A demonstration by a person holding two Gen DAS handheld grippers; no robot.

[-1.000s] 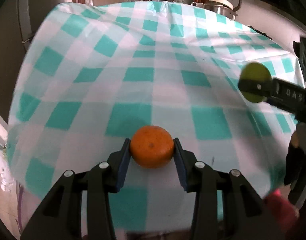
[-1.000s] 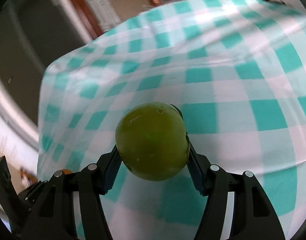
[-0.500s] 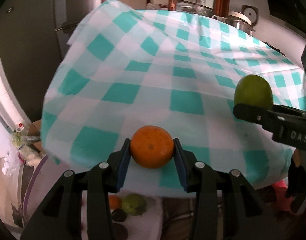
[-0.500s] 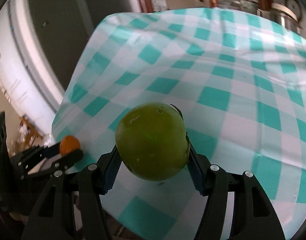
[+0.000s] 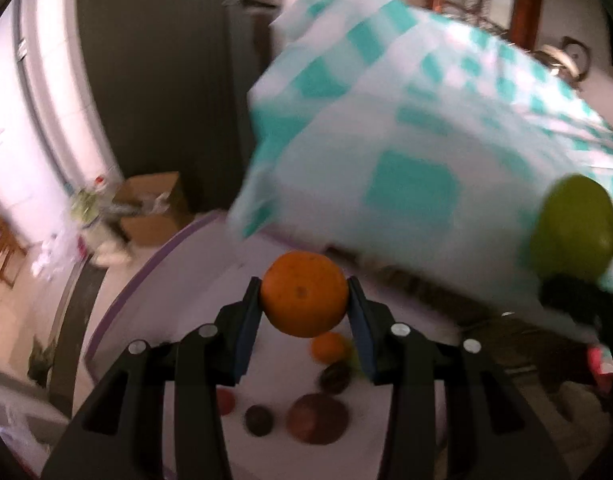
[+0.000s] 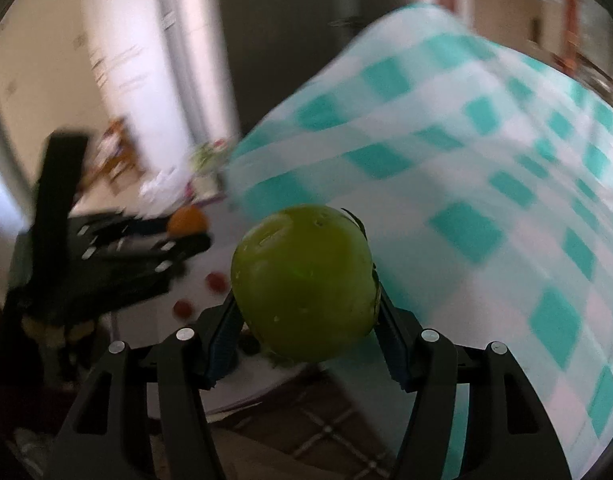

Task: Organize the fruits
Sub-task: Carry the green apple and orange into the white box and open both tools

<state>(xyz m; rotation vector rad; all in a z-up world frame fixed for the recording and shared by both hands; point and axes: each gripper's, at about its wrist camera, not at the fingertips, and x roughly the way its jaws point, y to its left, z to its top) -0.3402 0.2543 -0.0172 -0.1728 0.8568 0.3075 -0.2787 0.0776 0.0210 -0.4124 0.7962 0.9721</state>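
White round tray (image 5: 118, 320) holding small orange (image 5: 326, 346), dark fruits (image 5: 318, 418)

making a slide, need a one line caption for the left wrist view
Left hand-held gripper clamps an orange above a white round surface holding scattered fruit, checked tablecloth behind.

Home dining corner.
Checked tablecloth (image 5: 410, 128) over bench, cardboard box (image 5: 154, 208) on floor, wooden door frame (image 5: 526, 8) behind.
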